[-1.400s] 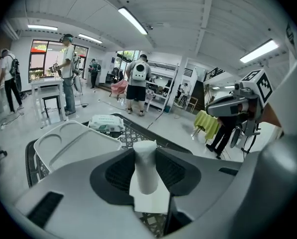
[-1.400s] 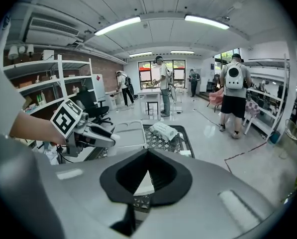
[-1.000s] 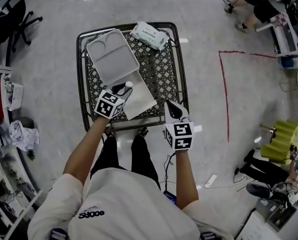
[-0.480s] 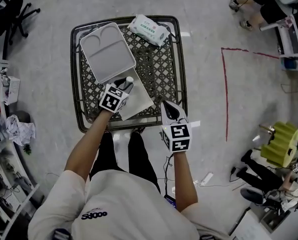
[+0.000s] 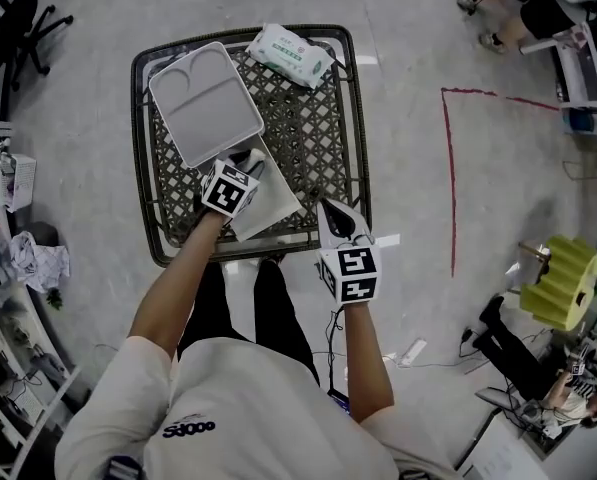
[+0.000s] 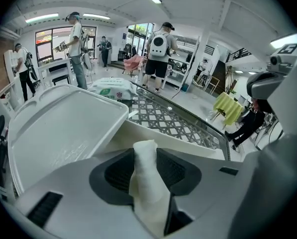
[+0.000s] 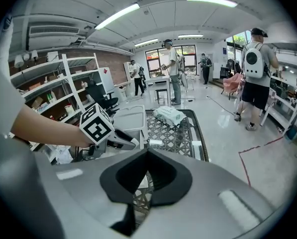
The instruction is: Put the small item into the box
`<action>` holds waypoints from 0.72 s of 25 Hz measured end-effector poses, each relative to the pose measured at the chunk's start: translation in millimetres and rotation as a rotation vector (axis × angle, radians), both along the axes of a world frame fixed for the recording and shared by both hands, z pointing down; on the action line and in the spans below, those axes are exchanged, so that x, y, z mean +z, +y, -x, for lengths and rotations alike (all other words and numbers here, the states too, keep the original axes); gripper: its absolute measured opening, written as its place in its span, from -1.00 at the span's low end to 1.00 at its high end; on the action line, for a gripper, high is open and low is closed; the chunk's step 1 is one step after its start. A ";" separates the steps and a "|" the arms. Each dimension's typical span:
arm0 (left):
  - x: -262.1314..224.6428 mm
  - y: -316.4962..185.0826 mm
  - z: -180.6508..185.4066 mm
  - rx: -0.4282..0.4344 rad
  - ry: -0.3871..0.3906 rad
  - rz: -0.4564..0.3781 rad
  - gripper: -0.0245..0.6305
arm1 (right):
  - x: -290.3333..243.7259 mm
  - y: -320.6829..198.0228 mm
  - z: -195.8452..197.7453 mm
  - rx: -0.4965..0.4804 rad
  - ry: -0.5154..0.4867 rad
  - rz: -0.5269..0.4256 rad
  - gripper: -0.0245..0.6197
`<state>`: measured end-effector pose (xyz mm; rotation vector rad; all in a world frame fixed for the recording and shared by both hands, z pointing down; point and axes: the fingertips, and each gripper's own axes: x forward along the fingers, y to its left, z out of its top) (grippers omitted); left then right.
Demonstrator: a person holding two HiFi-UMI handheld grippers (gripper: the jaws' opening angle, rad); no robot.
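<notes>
Nearest of all, the right gripper [image 5: 336, 218] is held over the near right edge of the table [image 5: 323, 133]. Its jaws are brought together and nothing is seen between them. A little farther and to the left, the left gripper [image 5: 245, 161] is pointed steeply down at the box [image 5: 275, 201]. Its jaws have just been eased slightly wider, yet the small item [image 6: 147, 183], a white roll-like piece, is seen upright between them and is gripped by the pads. The item is thus held over the far left part of the open box, close to where the lid [image 5: 198, 103] is joined. Whether the box floor is touched cannot be told. The lid is laid open on the far left of the table, its divided inner side turned up. At the far edge, just right of the lid, a pack of wipes [image 5: 290, 55] is laid.
</notes>
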<state>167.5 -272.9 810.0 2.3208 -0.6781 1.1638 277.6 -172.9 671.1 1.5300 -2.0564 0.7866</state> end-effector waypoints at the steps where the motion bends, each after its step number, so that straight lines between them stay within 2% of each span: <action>1: 0.8 -0.9 -1.0 0.003 0.004 -0.006 -0.50 | 0.7 1.0 -1.1 0.003 -0.001 0.002 -0.89; 5: 2.0 -0.9 -1.9 0.009 -0.006 -0.016 -0.49 | 2.2 3.0 -3.2 0.014 -0.004 0.007 -0.90; 9: -0.2 2.3 1.3 0.015 -0.018 -0.018 -0.39 | -2.4 3.9 -0.3 0.015 -0.003 0.001 -0.89; 18: -24.6 12.3 10.5 0.017 0.031 -0.043 -0.39 | -29.3 1.6 5.5 0.046 -0.021 -0.056 -0.89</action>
